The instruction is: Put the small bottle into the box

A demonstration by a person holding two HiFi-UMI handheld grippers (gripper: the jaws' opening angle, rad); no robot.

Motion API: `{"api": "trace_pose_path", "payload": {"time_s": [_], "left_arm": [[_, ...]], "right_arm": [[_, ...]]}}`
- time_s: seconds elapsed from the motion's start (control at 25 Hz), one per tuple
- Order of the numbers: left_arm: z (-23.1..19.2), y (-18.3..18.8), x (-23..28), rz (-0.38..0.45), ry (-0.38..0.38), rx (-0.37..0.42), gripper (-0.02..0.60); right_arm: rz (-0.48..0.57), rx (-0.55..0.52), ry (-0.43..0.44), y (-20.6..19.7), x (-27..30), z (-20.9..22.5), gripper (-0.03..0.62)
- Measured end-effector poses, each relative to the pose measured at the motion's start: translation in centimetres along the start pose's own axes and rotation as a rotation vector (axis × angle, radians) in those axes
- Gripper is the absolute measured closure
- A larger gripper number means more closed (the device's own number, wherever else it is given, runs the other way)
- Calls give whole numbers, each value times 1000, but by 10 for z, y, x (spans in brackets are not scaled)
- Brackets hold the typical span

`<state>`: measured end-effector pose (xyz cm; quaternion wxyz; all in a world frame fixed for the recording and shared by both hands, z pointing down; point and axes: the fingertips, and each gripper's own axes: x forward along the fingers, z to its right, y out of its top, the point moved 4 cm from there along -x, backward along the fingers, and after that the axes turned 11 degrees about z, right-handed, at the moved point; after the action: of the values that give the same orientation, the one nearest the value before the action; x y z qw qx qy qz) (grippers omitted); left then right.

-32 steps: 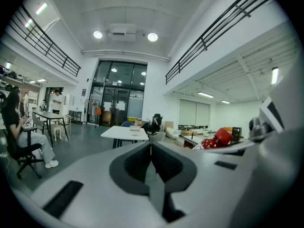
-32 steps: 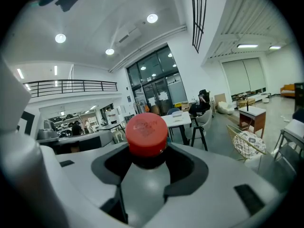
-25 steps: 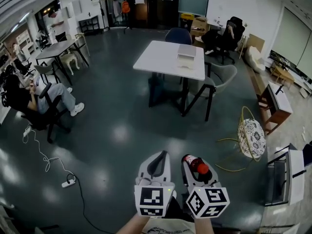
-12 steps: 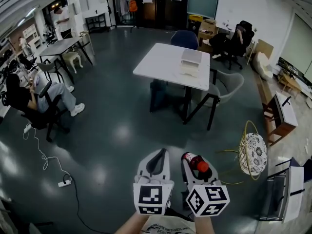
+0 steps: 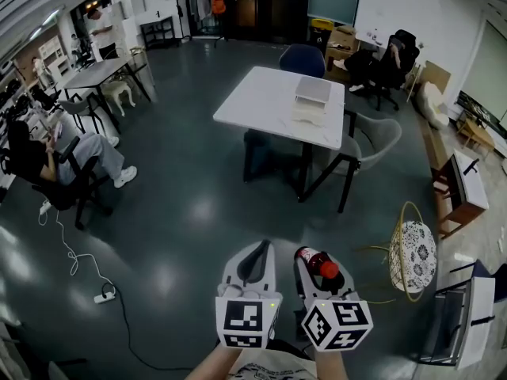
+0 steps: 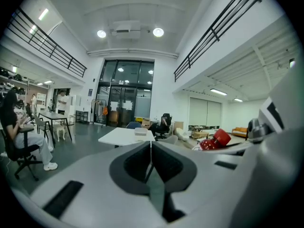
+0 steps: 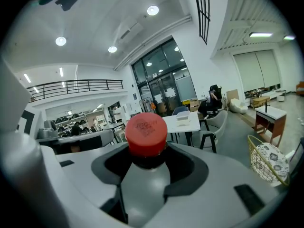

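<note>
Between the clamped fingers of the right gripper (image 5: 307,261) sits the red-capped small bottle (image 5: 323,269), beside it the left gripper (image 5: 255,260) has its fingers pressed together on nothing, and well ahead the box (image 5: 310,93) rests on a white worktop (image 5: 253,105).

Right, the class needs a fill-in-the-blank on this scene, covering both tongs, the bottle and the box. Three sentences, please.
1. The right tongs are shut on a small bottle whose cap is ____.
2. The left tongs are shut and hold ____.
3. The box sits on a white ____, ahead of both tongs.

Missing words: red; nothing; table.
</note>
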<state>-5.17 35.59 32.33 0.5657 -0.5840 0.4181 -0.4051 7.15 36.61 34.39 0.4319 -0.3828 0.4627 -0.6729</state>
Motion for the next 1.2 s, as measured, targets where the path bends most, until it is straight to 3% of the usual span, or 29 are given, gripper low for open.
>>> {"api": "trace_pose_path", "payload": {"time_s": [1.2], "left_arm": [[-111,10,214,17,-92,-24,561]], "right_arm": [[31,0,-91,45,221,29,367]]}}
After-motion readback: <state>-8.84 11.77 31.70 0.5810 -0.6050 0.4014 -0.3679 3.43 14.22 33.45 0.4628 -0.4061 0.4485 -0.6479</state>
